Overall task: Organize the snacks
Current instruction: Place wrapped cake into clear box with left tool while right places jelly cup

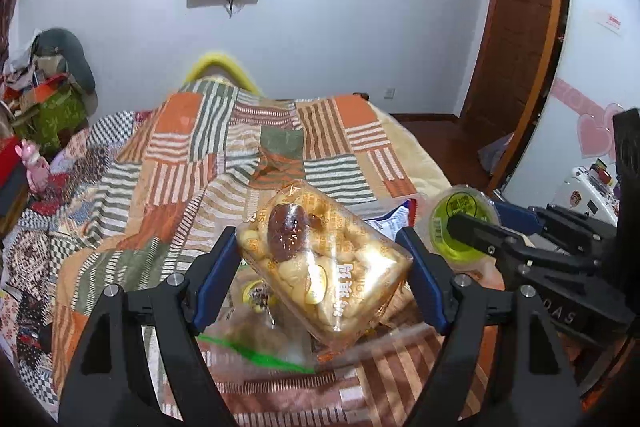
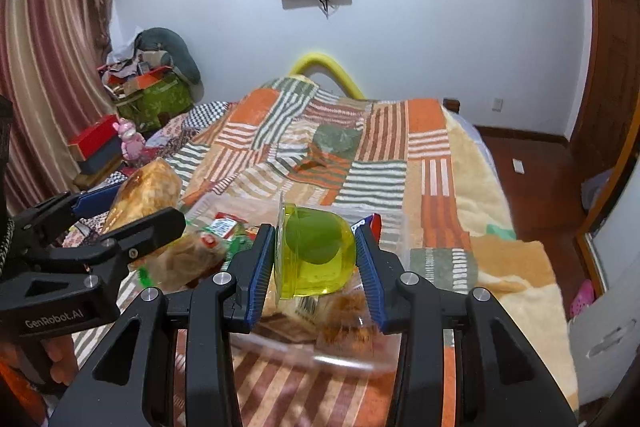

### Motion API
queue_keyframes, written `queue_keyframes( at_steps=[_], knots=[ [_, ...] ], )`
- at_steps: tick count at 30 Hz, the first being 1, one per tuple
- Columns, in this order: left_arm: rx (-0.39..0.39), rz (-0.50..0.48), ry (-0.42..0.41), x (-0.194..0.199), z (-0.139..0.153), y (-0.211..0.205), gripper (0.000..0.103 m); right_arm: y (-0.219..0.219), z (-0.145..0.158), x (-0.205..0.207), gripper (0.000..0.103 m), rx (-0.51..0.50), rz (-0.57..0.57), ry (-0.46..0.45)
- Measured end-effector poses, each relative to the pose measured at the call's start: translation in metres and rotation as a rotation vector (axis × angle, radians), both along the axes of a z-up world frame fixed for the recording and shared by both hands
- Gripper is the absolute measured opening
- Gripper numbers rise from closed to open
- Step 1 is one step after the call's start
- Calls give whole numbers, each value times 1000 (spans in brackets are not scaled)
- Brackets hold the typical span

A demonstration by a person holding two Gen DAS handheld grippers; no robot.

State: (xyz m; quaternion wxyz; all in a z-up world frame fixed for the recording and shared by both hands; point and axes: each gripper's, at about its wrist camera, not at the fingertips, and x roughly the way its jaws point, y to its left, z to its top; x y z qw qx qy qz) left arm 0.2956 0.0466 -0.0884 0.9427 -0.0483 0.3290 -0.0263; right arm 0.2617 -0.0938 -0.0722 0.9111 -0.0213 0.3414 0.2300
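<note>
My left gripper (image 1: 320, 267) is shut on a clear pack of small pale buns with a dark date on top (image 1: 320, 259), held tilted above the bed. In the right wrist view that gripper (image 2: 136, 211) and the bun pack (image 2: 148, 191) appear at the left. My right gripper (image 2: 316, 259) is shut on a green jelly cup (image 2: 316, 251), which lies on its side between the blue pads. The left wrist view shows this cup (image 1: 460, 223) at the right. Below both lie more snacks: a brown packet (image 2: 348, 311), a clear bag with a green strip (image 1: 256, 351) and a blue-white packet (image 1: 392, 219).
A clear plastic box (image 2: 340, 359) under the grippers holds loose snacks on the patchwork quilt (image 2: 360, 155). Clutter and a green bag (image 2: 160, 99) stand at the far left by the curtain (image 2: 48, 67). Wooden floor (image 2: 536, 163) lies right of the bed.
</note>
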Motion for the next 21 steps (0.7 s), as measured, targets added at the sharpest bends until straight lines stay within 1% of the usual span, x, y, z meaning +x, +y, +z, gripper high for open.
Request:
queue_keyframes(
  at_steps=[5,9,12,15,17,21],
  knots=[
    [19,15,44,24,-19,1,78,8,-13,15,38,-19,-5,35],
    [-1,32,83,36,-33,6,78,14,-19,20,38,-45,1,44],
    [-12,48,88,39,-39,8,79,14,-23,23,38,-54,0,53],
    [-11,46,91,39,-40,8,80,12,-23,24,39,-55,5,63],
    [-8,37,95,38,-39,7,80,11,-20,21,39,-57,5,44],
    [-1,25,64,25,-27,5,80,5,-9,14,39,-51,11,24]
  ],
)
